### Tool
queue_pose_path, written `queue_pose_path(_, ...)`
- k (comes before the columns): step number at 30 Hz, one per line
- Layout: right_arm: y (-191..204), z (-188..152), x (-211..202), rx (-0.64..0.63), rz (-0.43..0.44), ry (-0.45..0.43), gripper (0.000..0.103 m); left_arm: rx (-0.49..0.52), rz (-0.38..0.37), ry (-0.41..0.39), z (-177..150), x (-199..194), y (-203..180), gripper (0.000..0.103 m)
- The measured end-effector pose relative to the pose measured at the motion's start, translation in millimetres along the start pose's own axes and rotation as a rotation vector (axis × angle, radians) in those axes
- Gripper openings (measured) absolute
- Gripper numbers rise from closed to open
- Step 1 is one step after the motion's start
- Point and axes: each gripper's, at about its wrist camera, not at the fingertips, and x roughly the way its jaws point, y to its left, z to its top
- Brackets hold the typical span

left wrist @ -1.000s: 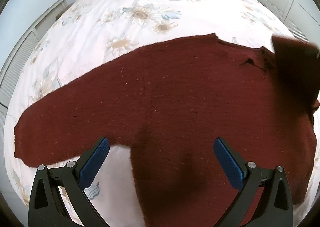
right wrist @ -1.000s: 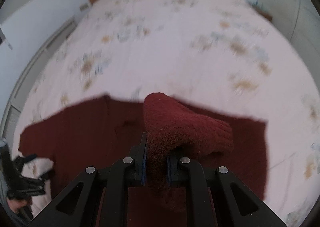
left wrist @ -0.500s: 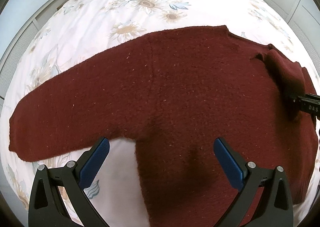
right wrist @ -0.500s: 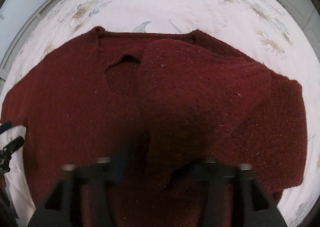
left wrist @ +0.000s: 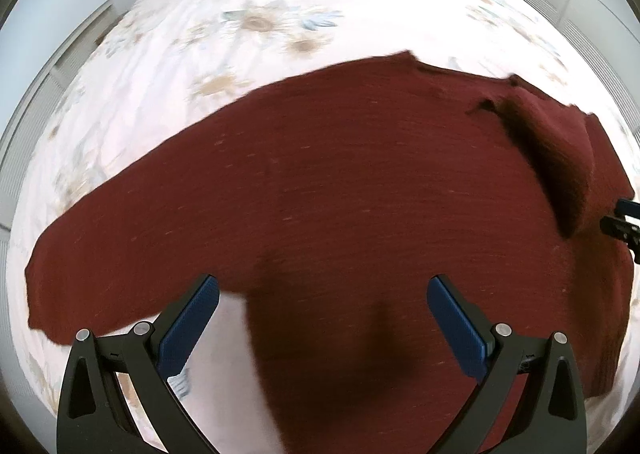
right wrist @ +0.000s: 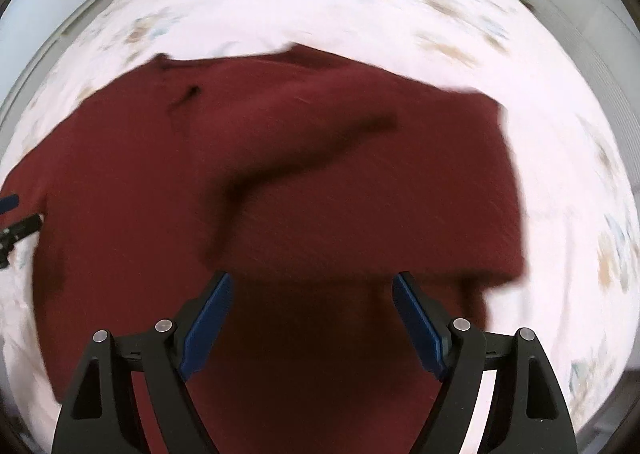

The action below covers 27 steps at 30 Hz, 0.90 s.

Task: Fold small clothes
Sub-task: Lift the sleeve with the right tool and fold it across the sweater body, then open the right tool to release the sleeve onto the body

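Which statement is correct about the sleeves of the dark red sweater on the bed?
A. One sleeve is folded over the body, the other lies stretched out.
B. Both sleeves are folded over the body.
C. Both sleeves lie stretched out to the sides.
A: on the sweater, one sleeve lies across the body, while the other sleeve stretches out over the bedcover.

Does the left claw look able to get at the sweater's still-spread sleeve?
Probably yes: the left claw hangs open just above the sleeve, which lies flat on the bedspread with nothing over it.
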Motion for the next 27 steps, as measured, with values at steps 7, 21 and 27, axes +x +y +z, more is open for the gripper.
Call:
queue_pose_path(7,-63.3,-32.9,-13.9,0.144,-0.038,-0.012,0.083,0.175,-0.065,-0.034,35.9,1.9,-80.1,0.102)
queue_pose_path(21,-101.3,-54.0,-13.7,0.252,-0.029,-0.014,0.083,0.514,-0.064,-0.053,97.6,28.1,-250.0,0.102)
queue_pose_path(27,-111.0,-57.7,-7.0,0.278,-0.03,-0.009,0.083,0.566,-0.04,0.022,105.7,67.8,-281.5,0.098)
